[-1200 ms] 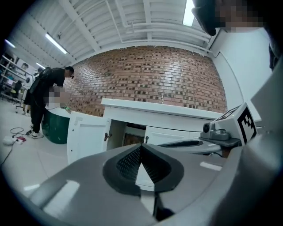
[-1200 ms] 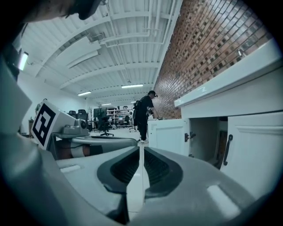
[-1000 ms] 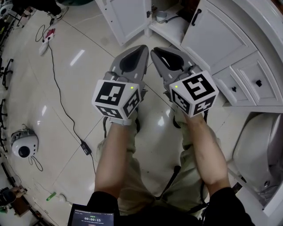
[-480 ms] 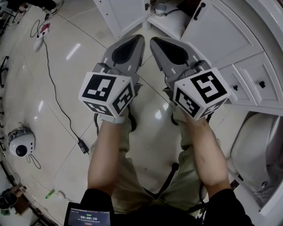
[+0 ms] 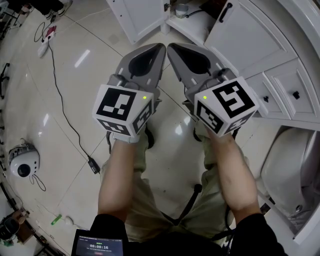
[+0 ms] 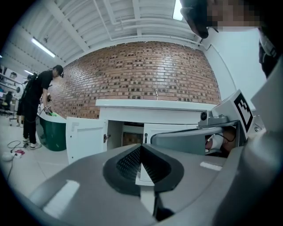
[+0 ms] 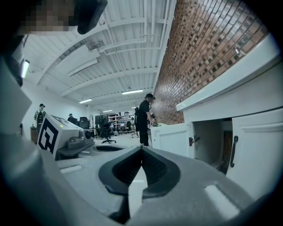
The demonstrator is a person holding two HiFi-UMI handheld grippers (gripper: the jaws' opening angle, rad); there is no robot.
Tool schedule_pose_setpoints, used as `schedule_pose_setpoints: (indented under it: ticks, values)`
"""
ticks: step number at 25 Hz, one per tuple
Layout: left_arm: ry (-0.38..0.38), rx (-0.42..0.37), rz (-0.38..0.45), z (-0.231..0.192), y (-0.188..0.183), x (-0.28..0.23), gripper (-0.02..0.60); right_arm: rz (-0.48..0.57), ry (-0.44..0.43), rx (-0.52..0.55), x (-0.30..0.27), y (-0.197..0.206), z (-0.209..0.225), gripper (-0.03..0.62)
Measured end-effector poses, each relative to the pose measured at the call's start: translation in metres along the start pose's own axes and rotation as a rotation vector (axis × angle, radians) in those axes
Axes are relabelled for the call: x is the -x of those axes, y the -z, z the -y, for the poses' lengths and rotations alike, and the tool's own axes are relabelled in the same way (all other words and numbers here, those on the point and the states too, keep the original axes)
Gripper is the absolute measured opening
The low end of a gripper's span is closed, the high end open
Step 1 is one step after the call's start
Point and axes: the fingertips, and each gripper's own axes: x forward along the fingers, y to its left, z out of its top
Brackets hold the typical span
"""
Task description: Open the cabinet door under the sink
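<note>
Both tongs closed on nothing: left tongs and right tongs, tips side by side, held short of the sink cabinet. The left cabinet door stands swung out; the right cabinet door sits shut, its black handle at the inner edge. If that is your door, part the right tongs first, straddle the handle squarely, then pull along the hinge arc, not straight back.
</note>
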Motion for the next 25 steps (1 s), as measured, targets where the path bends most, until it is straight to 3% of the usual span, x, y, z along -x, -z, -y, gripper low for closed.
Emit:
schedule_pose_setpoints:
  ticks: [25]
  values:
    - [-0.024,0.011,-0.007,-0.0079,0.0021,0.002,0.015,-0.033,-0.013,0.006,-0.0055,0.0071,-0.0015,-0.009]
